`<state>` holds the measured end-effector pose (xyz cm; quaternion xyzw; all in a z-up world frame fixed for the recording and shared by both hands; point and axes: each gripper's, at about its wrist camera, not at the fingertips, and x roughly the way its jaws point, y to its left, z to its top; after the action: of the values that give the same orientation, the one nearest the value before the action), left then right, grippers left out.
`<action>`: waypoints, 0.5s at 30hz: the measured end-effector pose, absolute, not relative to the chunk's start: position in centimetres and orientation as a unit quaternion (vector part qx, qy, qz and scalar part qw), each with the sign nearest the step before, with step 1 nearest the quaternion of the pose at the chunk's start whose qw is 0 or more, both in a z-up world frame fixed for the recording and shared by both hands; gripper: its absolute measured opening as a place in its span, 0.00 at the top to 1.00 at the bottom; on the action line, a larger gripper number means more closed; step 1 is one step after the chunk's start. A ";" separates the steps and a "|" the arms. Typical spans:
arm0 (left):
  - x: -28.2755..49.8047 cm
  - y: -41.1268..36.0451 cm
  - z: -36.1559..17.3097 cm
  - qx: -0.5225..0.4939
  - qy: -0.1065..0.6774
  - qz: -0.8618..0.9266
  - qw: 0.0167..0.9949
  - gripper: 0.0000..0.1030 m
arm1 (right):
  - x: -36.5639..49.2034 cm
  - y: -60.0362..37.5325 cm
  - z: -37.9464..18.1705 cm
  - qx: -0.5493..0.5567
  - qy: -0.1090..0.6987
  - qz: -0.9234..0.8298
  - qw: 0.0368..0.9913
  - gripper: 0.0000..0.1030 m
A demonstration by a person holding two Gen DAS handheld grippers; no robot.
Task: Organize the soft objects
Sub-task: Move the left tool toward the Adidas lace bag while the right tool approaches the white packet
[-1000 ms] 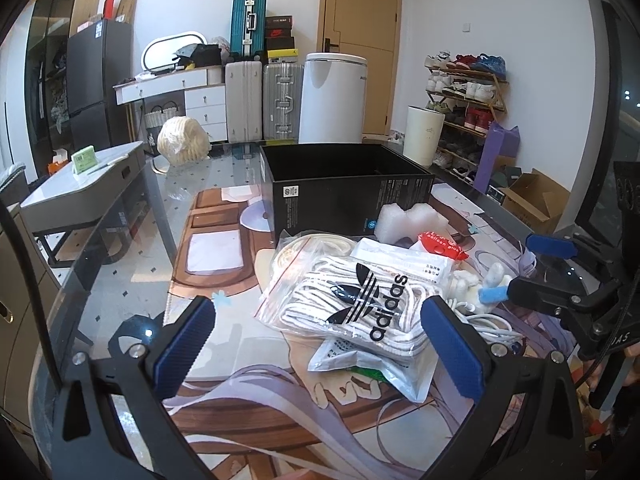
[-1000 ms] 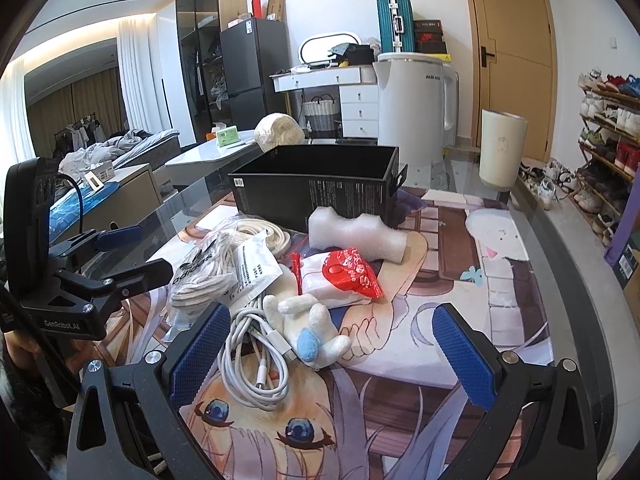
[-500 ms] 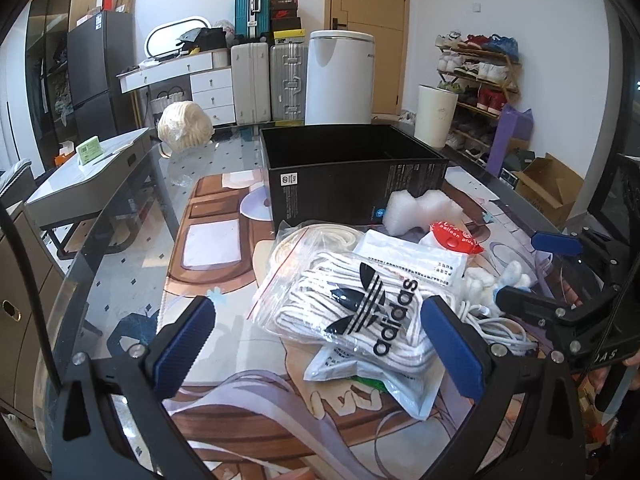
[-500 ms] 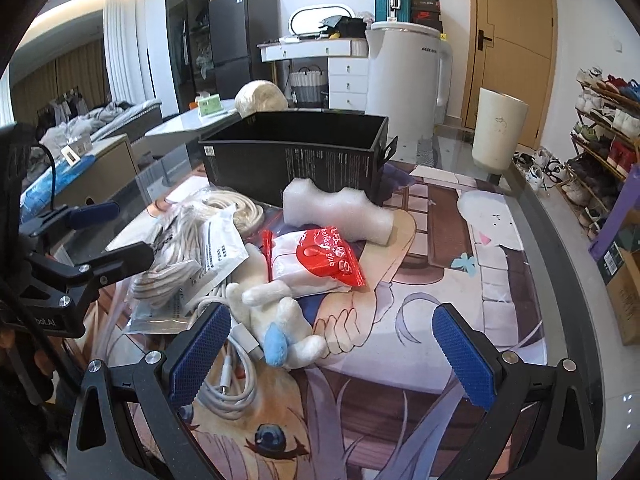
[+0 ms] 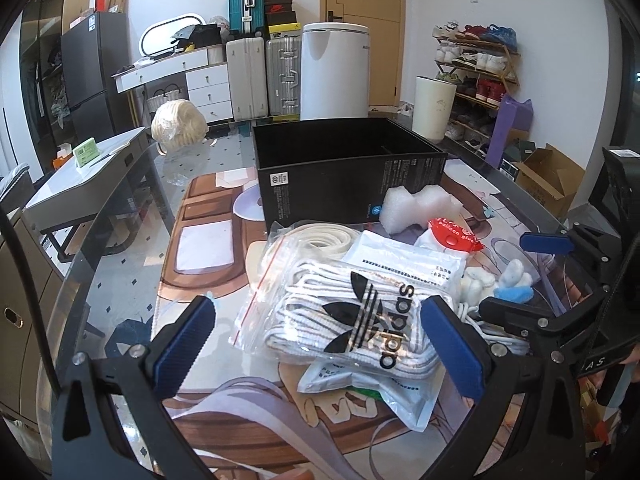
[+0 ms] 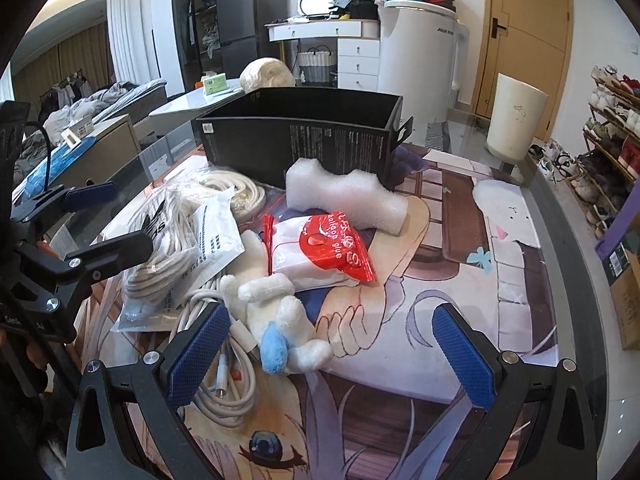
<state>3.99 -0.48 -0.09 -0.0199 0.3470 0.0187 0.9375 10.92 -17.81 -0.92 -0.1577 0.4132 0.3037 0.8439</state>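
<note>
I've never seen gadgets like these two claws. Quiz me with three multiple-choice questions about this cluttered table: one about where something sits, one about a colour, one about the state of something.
1. Where does the white foam block lie?
A. Inside the black box
B. On the table just in front of the black box
C. Under the plush toy

2. What colour is the printed part of the glue packet?
A. Red
B. Green
C. Yellow

3. How is the right gripper now?
A. Shut on the plush toy
B. Shut on the white cable
C. Open, holding nothing

Answers:
1 B, the foam rests on the mat against the front wall of the box.
2 A, its label is bright red on a clear bag.
3 C, its blue pads stand wide apart, with the plush toy lying loose between them.
</note>
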 end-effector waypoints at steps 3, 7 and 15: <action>3.9 -0.8 -0.1 -0.016 0.348 0.011 0.937 0.00 | 10.9 -17.7 -1.1 -0.159 0.420 0.312 0.837 0.00; 3.8 -1.0 -0.2 -0.012 0.350 0.010 0.937 0.00 | 11.1 -17.7 -1.2 -0.155 0.429 0.321 0.830 0.00; 3.2 -1.1 0.0 -0.016 0.351 -0.004 0.936 0.00 | 11.2 -17.4 -1.6 -0.149 0.439 0.345 0.816 0.04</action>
<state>3.16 -1.07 0.00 -0.0157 0.3508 -0.0043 0.9363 11.23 -17.39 -1.57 -0.1486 0.4392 0.3454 0.8159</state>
